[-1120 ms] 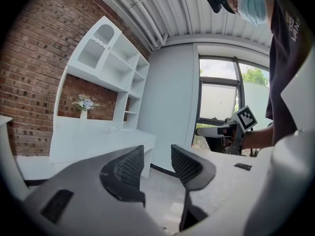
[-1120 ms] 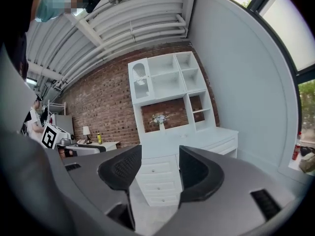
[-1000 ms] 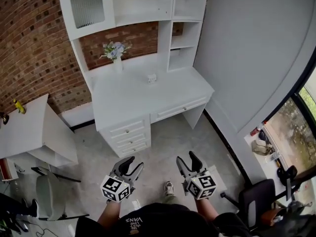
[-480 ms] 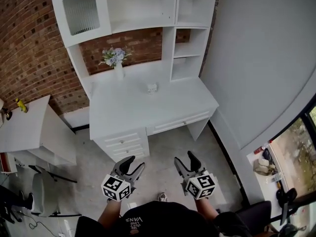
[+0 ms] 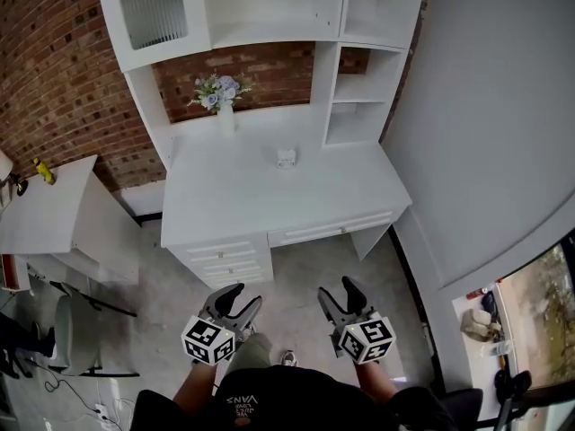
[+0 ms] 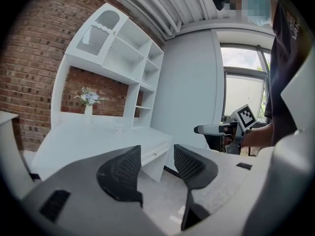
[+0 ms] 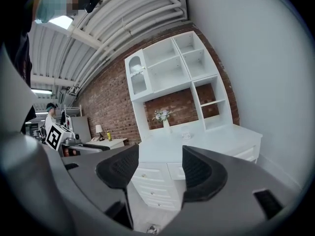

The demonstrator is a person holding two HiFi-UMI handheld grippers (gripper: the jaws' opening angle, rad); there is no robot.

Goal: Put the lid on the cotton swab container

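cotton swab container (image 5: 287,158), right of vase (image 5: 226,119): likely light, stiff, slick | grip: its sides, gently | left gripper (image 5: 240,297), right gripper (image 5: 339,290): jaws just opened, apart, empty

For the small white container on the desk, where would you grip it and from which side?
Probably across its side walls, coming from the front of the desk: the small white container stands alone mid-desktop, shelves behind. Its shape is too small to judge.

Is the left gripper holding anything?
No, the left gripper has just been opening its jaws, and nothing sits between them.
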